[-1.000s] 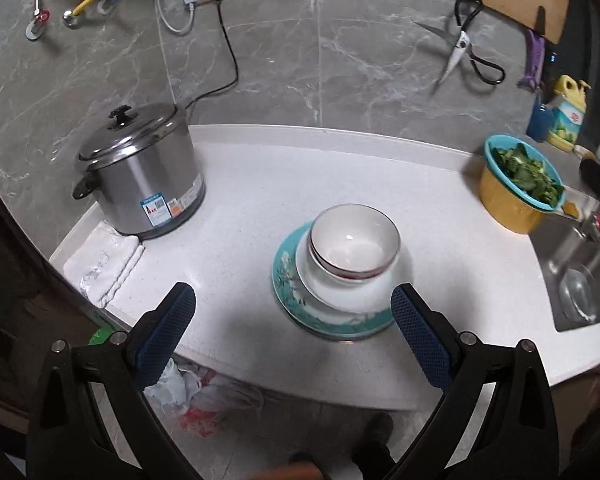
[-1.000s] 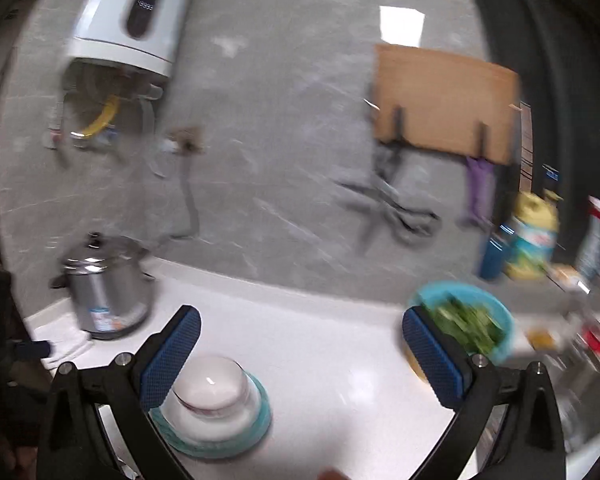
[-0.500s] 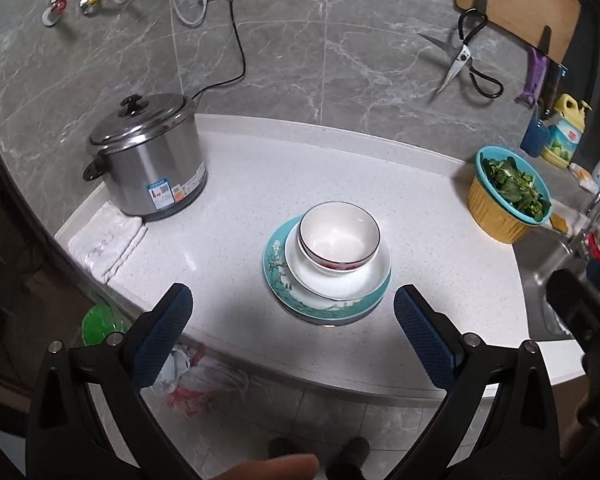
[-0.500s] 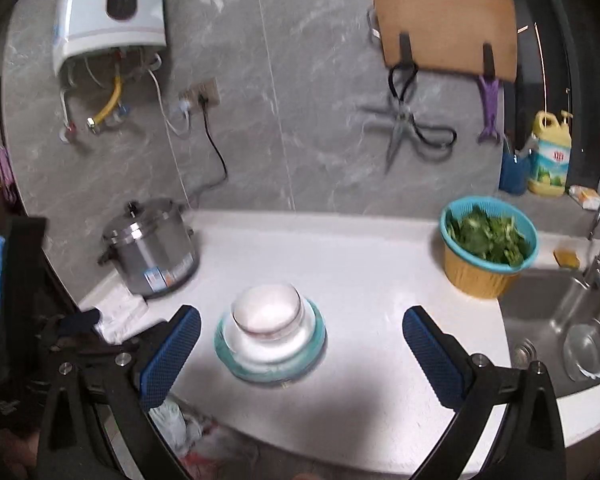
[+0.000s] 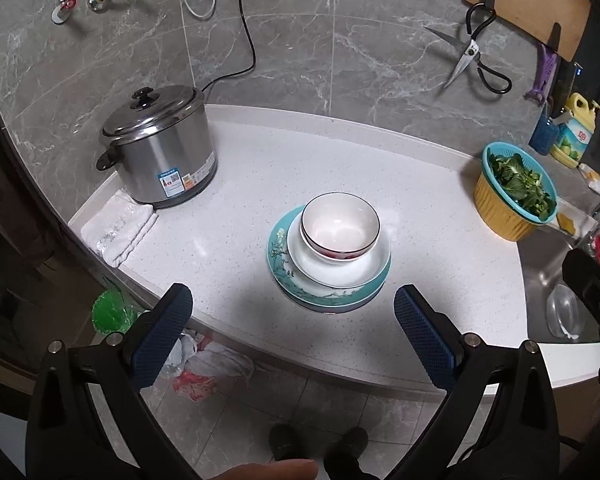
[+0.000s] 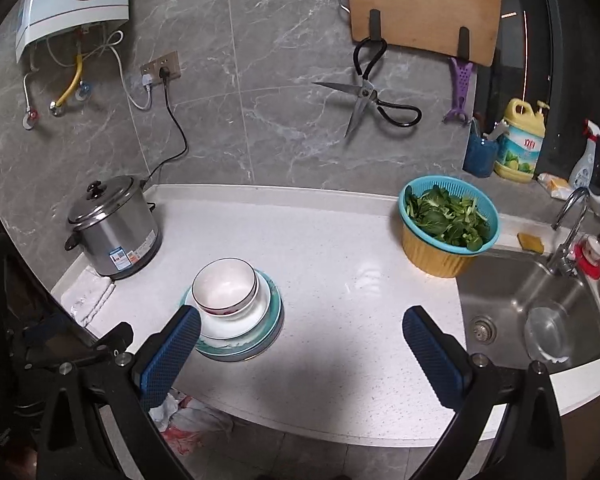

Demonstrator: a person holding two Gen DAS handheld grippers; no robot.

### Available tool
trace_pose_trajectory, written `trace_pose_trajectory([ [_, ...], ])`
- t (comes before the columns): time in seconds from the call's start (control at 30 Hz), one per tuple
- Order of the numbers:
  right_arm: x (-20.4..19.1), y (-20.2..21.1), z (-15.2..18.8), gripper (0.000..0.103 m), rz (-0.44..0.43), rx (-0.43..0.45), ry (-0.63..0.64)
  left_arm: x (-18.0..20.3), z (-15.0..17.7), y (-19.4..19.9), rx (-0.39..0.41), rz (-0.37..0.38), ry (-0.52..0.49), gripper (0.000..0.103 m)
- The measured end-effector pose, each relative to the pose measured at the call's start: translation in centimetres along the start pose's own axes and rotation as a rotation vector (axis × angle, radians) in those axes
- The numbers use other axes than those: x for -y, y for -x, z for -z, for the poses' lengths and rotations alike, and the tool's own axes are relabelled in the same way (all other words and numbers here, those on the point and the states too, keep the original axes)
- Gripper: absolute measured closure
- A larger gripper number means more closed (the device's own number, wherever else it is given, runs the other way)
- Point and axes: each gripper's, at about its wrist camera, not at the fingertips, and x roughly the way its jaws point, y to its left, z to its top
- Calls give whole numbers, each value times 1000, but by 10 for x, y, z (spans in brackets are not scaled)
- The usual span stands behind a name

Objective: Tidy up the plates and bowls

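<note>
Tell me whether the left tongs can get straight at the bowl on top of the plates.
Probably yes. The left tongs are open and empty, held back off the counter edge, and point at the bowl. It sits uncovered on the plates, with only bare counter in front and nothing crowding it.

one bowl [image 5: 340, 227] sits on two plates: a white one [image 5: 340, 270] and a teal one [image 5: 328, 300]. one pot [image 5: 158, 156], one cloth [image 5: 120, 228], one basket of greens [image 5: 514, 196], one pair of scissors [image 5: 474, 56], one cutting board [image 5: 528, 0], one sink [image 6: 532, 312], one tap [image 6: 568, 224], two grippers, left [image 5: 292, 324] and right [image 6: 300, 344].
</note>
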Motion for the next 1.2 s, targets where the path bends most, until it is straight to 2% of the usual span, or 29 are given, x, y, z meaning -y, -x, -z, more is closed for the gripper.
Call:
trace_pose_trajectory([
  [1.2,-7,-19,-7,0,35,-38,-2,-1,-12,-19,-11,8,-10,0],
])
